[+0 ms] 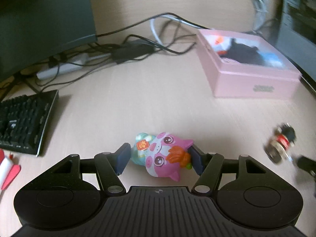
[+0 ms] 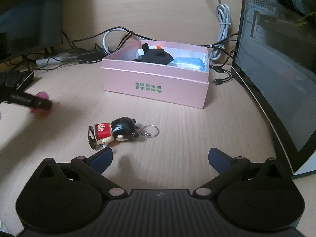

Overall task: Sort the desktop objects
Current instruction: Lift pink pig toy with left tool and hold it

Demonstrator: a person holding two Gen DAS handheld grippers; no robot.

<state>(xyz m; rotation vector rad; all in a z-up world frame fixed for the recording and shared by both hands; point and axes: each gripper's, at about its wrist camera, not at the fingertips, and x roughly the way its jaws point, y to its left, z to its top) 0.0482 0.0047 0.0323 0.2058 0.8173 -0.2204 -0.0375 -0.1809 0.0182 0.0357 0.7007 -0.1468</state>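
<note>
Right now the pink cat toy [image 1: 162,154] is lying on its side on the light wood desk [image 1: 138,102], and the left gripper [image 1: 159,158] is closing its two blue pads around it — one pad is touching the toy's blue back end and the other is pressing by its orange tuft, so the toy is sitting snug between them. Off to the right of it, well apart, a little doll keychain [image 2: 114,133] with black hair and a red top is lying flat, with its metal ring [image 2: 151,131] pointing toward the pink box [image 2: 156,86]. The right gripper [image 2: 160,157] is hanging just above the desk with its fingers spread wide and holding nothing — its left pad is sitting just beside the doll's feet. Farther back, the pink box is standing open with a black soft thing [image 2: 154,56] and a blue pack [image 2: 188,63] inside. Behind it, a bunch of cables [image 1: 138,49] is lying tangled, and a black keyboard [image 1: 25,122] is sitting at the far left.
</note>
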